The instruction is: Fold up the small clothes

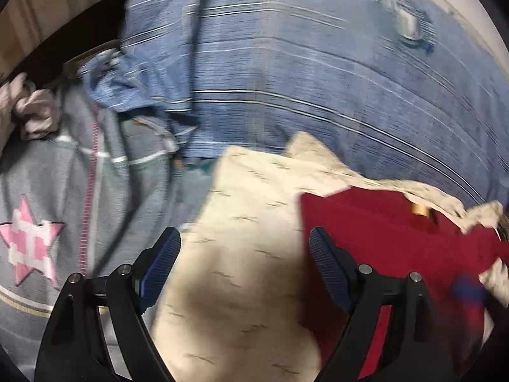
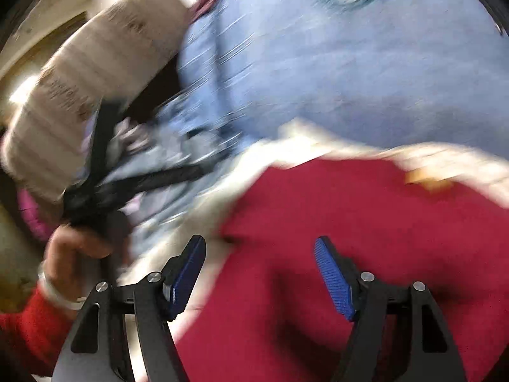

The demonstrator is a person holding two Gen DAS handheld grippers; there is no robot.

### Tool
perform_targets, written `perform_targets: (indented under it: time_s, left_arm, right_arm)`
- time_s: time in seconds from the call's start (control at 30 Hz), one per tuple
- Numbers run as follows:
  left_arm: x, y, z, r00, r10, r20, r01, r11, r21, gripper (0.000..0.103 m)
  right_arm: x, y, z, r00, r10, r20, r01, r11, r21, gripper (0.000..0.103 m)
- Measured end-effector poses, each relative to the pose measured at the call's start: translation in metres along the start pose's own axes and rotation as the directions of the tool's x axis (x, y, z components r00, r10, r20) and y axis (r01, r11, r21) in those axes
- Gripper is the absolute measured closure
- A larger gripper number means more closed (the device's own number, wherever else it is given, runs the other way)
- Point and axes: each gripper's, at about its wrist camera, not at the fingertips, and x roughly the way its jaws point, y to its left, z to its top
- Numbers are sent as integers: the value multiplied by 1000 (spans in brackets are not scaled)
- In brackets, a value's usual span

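A: Left wrist view first. Left gripper (image 1: 245,248) is spread wide w/ nothing between the blue ribbed pads, hanging over a cream garment (image 1: 241,254) w/ tiny dark dashes, bottom centre. A red cloth (image 1: 391,238) lies on it, lower right.

B: And the rest?

A: Blue striped sheet (image 1: 302,89) fills the top; looks thin, woven, rumpled. Grey top w/ a pink star patch (image 1: 28,238) at left, looks fleecy, seams showing.

B: Right wrist view?

A: V. blurred. Right gripper (image 2: 261,264) is released too, nothing pinched, over the same red cloth (image 2: 350,238), which looks soft and matte. At left a hand (image 2: 73,248) in a red sleeve holds the other tool.

B: So which step?

A: My guess: between grasps, red piece laid flat for folding. Next move prob. needs each gripper to drop onto an edge or corner and pinch before lifting it over.
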Motion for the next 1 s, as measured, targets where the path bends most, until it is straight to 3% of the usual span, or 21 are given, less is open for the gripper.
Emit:
perform_targets:
  time_s: [0.07, 0.13, 0.2, 0.3, 0.4, 0.47, 0.5, 0.53, 0.63, 0.77, 0.83, 0.9, 1.0]
  left_arm:
    - [1, -18, -7, 999, -48, -12, 49, 998, 45, 19]
    - [6, -38, -14, 997, -65, -30, 68, 993, 96, 19]
    - [13, -52, -21, 997, -67, -47, 73, 988, 139, 19]
    - [29, -68, -28, 998, -20, -67, 34, 979, 202, 19]
    - [42, -74, -33, 996, 11, -93, 10, 975, 221, 19]
    - [44, -72, -35, 996, 10, -93, 10, 977, 211, 18]
    - [44, -71, -36, 998, -34, -60, 46, 978, 204, 18]
    - [43, -70, -36, 997, -36, -62, 48, 978, 202, 18]
    - [44, -68, -37, 997, -41, -68, 54, 980, 192, 17]
    - [41, -66, -38, 997, -43, -67, 55, 980, 190, 17]
    - [39, -65, -37, 997, -45, -66, 57, 981, 187, 17]
    - [36, -63, -36, 997, -51, -64, 62, 982, 177, 17]
    - [34, -60, -35, 996, -60, -61, 69, 984, 161, 17]
  right_arm:
    - [-4, -35, 6, 990, -141, -18, 142, 989, 32, 31]
    - [-3, -79, 9, 965, -258, -46, 262, 959, 108, 33]
    - [10, -115, 7, 941, -320, -114, 335, 929, 156, 41]
    - [27, -143, -5, 929, -320, -183, 351, 920, 173, 49]
    - [18, -138, -7, 926, -335, -173, 363, 917, 168, 49]
    - [9, -129, -5, 932, -328, -152, 350, 924, 155, 45]
    - [5, -128, -5, 936, -322, -141, 342, 928, 151, 45]
    - [5, -127, -7, 937, -320, -140, 339, 930, 144, 43]
    - [21, -125, -18, 923, -325, -204, 351, 930, 106, 41]
    - [-3, -130, -11, 948, -270, -168, 295, 944, 150, 40]
    - [-27, -143, -7, 948, -291, -133, 312, 932, 185, 35]
    - [-54, -163, -5, 930, -354, -98, 367, 904, 218, 26]
    - [-100, -214, -12, 898, -437, -53, 425, 829, 365, 13]
